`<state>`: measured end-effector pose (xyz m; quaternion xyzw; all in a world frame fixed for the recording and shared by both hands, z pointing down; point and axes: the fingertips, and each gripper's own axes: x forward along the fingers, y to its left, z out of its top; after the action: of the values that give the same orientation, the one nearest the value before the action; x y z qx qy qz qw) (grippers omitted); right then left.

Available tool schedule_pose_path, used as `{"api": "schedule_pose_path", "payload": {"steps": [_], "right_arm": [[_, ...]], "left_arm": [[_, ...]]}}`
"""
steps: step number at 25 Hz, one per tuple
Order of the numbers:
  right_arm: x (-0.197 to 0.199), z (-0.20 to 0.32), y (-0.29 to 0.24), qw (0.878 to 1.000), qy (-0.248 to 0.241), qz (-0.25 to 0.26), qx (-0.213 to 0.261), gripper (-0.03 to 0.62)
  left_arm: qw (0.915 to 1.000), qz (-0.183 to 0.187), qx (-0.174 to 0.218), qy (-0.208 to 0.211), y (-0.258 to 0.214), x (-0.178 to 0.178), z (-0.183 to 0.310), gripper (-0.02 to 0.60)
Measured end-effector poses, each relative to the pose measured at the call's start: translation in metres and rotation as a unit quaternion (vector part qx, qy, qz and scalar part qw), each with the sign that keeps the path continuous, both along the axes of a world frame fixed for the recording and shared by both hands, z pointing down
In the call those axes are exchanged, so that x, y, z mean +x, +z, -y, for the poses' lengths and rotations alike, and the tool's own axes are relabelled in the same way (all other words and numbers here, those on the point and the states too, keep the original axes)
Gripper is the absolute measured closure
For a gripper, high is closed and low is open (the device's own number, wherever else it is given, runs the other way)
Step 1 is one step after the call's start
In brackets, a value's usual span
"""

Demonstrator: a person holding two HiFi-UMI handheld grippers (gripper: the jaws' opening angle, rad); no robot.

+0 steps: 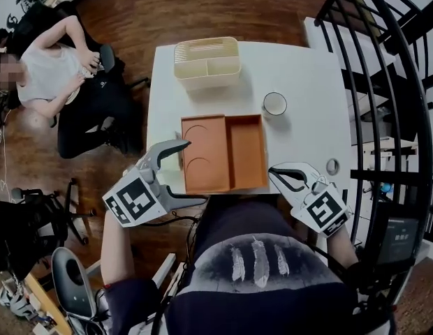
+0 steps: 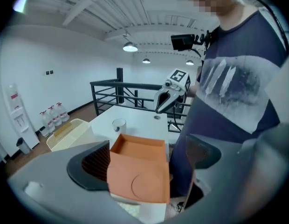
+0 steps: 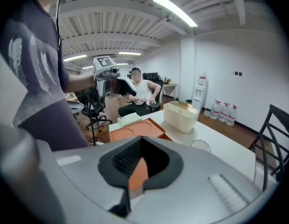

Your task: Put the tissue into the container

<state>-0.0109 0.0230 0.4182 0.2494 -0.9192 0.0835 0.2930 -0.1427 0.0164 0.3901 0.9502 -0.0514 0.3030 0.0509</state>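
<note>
Far L, off the surface: seated person in white top (image 1: 45, 72) on the wood floor, beside black office chairs.

L claw (image 1: 194, 171): wide open, held at the near-L corner of the white rectangular surface (image 1: 307, 75). Nothing is gripped. L gripper view shows both dark ribbed pads well apart, w/ the orange lid seen in the gap b/w them.

Tissue: small pale flat tissue pack (image 1: 172, 163) lies on the surface just beside the L edge of the orange box and b/w the L claw's spread fingers in the head view. Can't tell if a pad touches it. It's not inside anything.

Centre: open orange rectangular cardboard box (image 1: 246, 152), empty tray on the R, its flat orange lid w/ two curved cut lines (image 1: 206, 152) lying joined on the L.

Behind it, at the far edge: cream slatted plastic basket w/ inner dividers (image 1: 207, 63), upright and well apart from the tissue.

R of the basket, near the box's far-R corner: clear round glass (image 1: 274, 104), upright.

R claw (image 1: 272, 172): narrow, fingertips together, nothing held. It sits at the near edge, just R of the orange box, pointing toward it.

Further R: small round grey thing (image 1: 332, 165) set in the surface, too small to ID.

Far R: black metal railing (image 1: 384, 61).
</note>
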Motion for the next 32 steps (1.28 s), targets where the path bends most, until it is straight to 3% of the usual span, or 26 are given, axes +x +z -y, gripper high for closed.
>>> {"api": "schedule_pose_path", "payload": {"steps": [4, 8, 15, 26, 32], "right_arm": [[0.002, 0.003, -0.018, 0.999, -0.010, 0.048, 0.002, 0.591], [0.007, -0.001, -0.020, 0.998, -0.024, 0.058, 0.008, 0.591], [0.036, 0.004, -0.032, 0.997, -0.036, 0.066, 0.003, 0.591], [0.050, 0.007, -0.041, 0.995, -0.038, 0.085, 0.016, 0.591], [0.055, 0.004, -0.034, 0.996, -0.037, 0.079, 0.011, 0.591]], "left_arm": [[0.9950, -0.088, 0.007, -0.046, -0.018, 0.022, -0.006, 0.185], [0.9808, -0.156, 0.023, -0.114, -0.024, 0.029, -0.005, 0.552], [0.9747, -0.179, -0.005, -0.134, -0.030, 0.072, -0.017, 0.568], [0.9732, -0.160, -0.003, -0.165, -0.029, 0.089, -0.015, 0.568], [0.9749, -0.160, -0.003, -0.155, -0.023, 0.097, -0.016, 0.568]]}}
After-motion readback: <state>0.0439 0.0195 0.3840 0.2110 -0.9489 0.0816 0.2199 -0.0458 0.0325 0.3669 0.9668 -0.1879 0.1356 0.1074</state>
